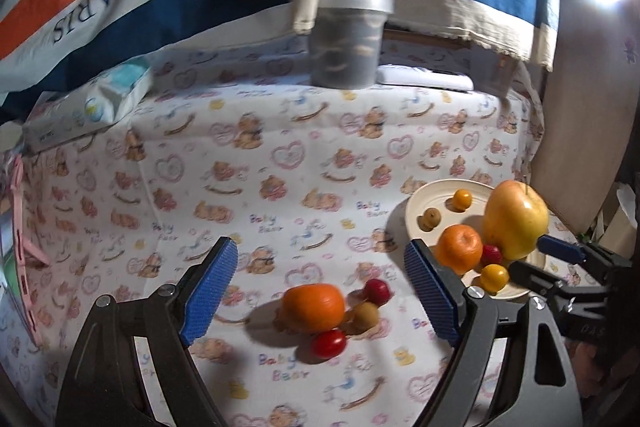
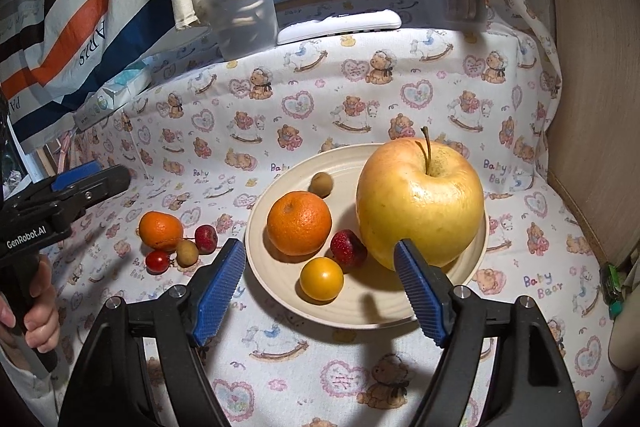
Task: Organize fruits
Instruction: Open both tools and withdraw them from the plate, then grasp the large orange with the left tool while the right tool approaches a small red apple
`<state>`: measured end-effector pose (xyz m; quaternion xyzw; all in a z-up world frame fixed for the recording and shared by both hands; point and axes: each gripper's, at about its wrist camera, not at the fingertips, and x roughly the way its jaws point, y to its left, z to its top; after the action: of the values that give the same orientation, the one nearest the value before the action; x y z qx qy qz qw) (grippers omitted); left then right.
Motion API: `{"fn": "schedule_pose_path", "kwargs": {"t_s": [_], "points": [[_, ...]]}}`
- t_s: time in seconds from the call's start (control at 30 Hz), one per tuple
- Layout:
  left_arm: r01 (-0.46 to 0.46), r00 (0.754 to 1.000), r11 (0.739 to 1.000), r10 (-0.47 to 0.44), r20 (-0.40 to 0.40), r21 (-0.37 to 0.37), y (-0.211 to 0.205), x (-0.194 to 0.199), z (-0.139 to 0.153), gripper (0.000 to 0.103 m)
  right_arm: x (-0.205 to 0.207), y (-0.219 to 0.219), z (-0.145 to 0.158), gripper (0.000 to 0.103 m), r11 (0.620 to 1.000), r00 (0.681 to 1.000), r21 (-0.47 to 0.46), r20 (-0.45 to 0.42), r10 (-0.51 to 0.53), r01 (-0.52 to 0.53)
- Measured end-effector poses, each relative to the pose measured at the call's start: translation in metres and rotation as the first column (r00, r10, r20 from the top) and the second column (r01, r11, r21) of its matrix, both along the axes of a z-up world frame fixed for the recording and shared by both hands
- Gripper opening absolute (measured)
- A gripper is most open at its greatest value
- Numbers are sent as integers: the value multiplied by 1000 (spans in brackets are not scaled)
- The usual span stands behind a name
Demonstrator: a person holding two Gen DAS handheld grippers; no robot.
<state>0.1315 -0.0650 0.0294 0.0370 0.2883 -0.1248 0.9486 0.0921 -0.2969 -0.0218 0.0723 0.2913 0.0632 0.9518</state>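
Cream plate (image 2: 460, 311) on the bear-print cloth (image 2: 360, 83), already loaded: big yellow apple (image 2: 420, 203) at its right, orange (image 2: 299, 223) at its left, then strawberry (image 2: 348, 247), yellow tomato (image 2: 321, 279) and a small brown fruit (image 2: 321, 184) at the far rim.

Left of the plate, well apart from it on the bare cloth, a loose cluster touching or nearly so: second orange (image 1: 313, 307), largest of the group, with red tomato (image 1: 328, 343) in front, brown fruit (image 1: 365, 315) to its right, red berry (image 1: 377, 291) behind that.

Left gripper (image 1: 320, 291) wide open, holding nothing, blue pads either side of that cluster; orange just ahead and about centred in the gap. Roundish, slightly squat, so no long axis to line up with.

Right gripper (image 2: 320, 275) likewise spread wide and empty, hovering over the near rim of the plate, framing the yellow tomato.

Likely next: left side closing on the loose orange, being much the nearer, then carrying it rightward to the plate.
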Motion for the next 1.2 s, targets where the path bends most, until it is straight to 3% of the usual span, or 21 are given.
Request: {"fn": "schedule_pose_path", "kwargs": {"t_s": [0.43,0.87,1.0,1.03,1.13,1.2], "points": [[-16,995,1000,14,-101,-23,10,9,-24,84,3,1,-3,78,1000,1000,-23,-12,-9,9],[-60,992,997,54,-112,-48,18,12,-27,84,2,1,0,78,1000,1000,-19,0,-8,8],[-63,984,996,51,-170,-67,18,21,-38,84,0,6,7,78,1000,1000,-24,17,-7,7],[-61,982,996,48,-185,-69,18,23,-41,82,1,7,8,78,1000,1000,-22,12,0,1],[-46,973,995,24,-229,-89,17,28,-48,60,2,15,13,78,999,999,-20,-8,32,-32],[-36,970,994,11,-242,-102,16,29,-50,57,2,21,19,78,998,999,-31,-9,52,-52]]}}
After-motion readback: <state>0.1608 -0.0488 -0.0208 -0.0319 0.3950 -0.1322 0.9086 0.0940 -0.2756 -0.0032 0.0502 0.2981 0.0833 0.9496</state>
